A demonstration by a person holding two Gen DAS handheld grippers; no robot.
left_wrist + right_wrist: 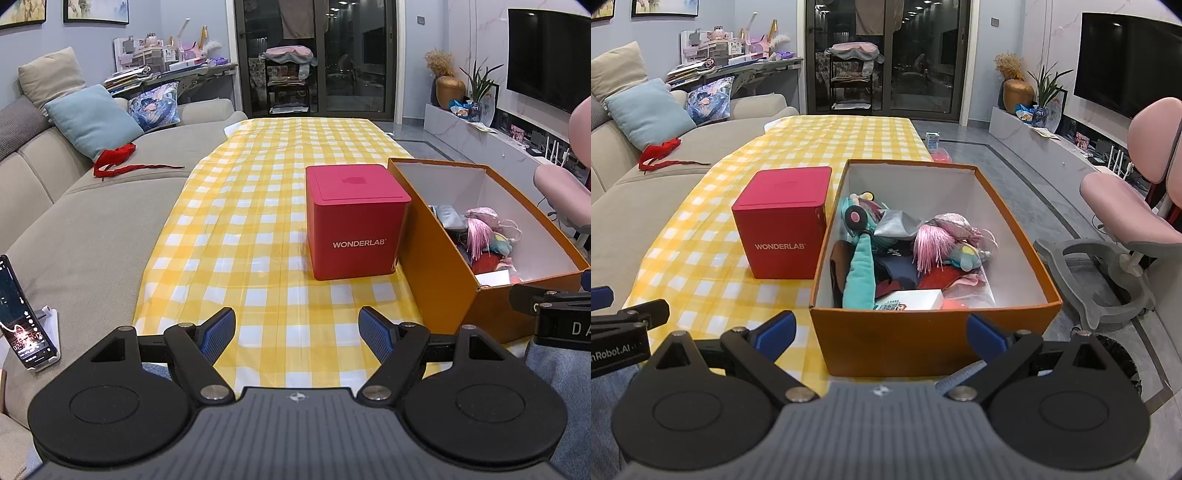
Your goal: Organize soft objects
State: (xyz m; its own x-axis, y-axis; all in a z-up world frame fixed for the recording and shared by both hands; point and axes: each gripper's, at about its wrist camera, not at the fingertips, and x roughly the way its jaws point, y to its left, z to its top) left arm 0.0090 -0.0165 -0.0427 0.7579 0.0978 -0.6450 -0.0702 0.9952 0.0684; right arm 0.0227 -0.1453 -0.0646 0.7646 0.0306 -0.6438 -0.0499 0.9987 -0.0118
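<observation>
Both the left gripper (297, 328) and right gripper (881, 328) hang spread and empty before the orange box (923, 339) heaped with soft toys (908, 251) (fits sorting-out or just-filled, can't tell).

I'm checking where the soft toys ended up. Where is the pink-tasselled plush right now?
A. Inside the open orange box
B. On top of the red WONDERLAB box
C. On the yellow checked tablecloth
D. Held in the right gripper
A: the pink-tasselled plush lies among other soft items inside the orange box, and the right gripper is open and empty.
</observation>
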